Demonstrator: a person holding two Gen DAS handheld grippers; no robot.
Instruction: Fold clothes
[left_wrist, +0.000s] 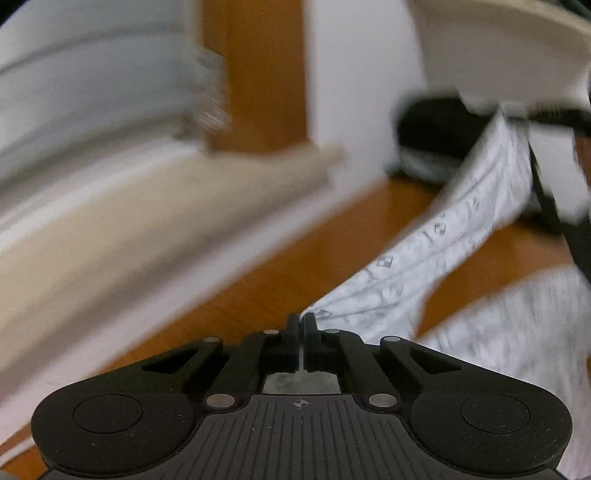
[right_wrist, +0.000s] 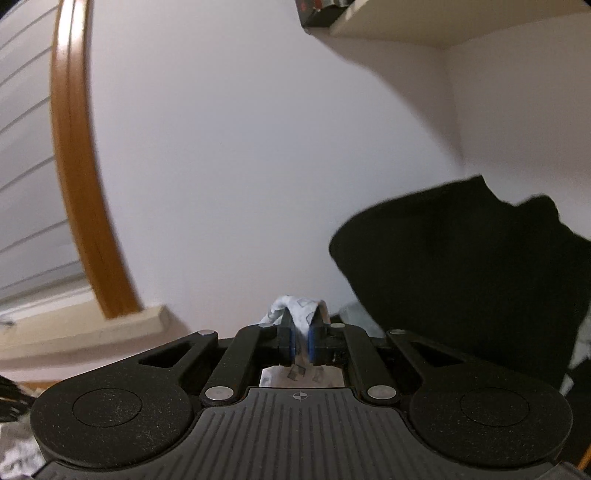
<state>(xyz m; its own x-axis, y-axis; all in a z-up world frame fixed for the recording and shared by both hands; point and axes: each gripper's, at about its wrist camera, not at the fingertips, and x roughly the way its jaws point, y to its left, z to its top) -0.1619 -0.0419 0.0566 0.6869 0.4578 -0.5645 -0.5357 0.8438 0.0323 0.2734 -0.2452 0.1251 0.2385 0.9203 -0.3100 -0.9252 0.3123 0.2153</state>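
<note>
Both grippers have the cloth! The left gripper (left_wrist: 303, 325) has its fingers pinched nearly together on an edge of the pale grey marled garment with small dark square prints (left_wrist: 461, 236), and that fabric runs up and away to the right as a taut band over the orange-brown wooden bench top (left_wrist: 295, 266). More of the same grey cloth lies slack on the bench at the right edge of the view. Over on the right gripper (right_wrist: 301, 339), the blue-padded fingers are clamped narrowly on a small fold of the printed fabric, which humps up just above the tips.

This looks like the lift-and-spread before a fold. To do it well, I'd say keep both pinches firm, hold the span evenly tight so the hem stays straight, then lay it down square.

A black heap of cloth (right_wrist: 472, 273) sits near the white wall (right_wrist: 240, 166).

Writing? None readable; the prints are blurred.
</note>
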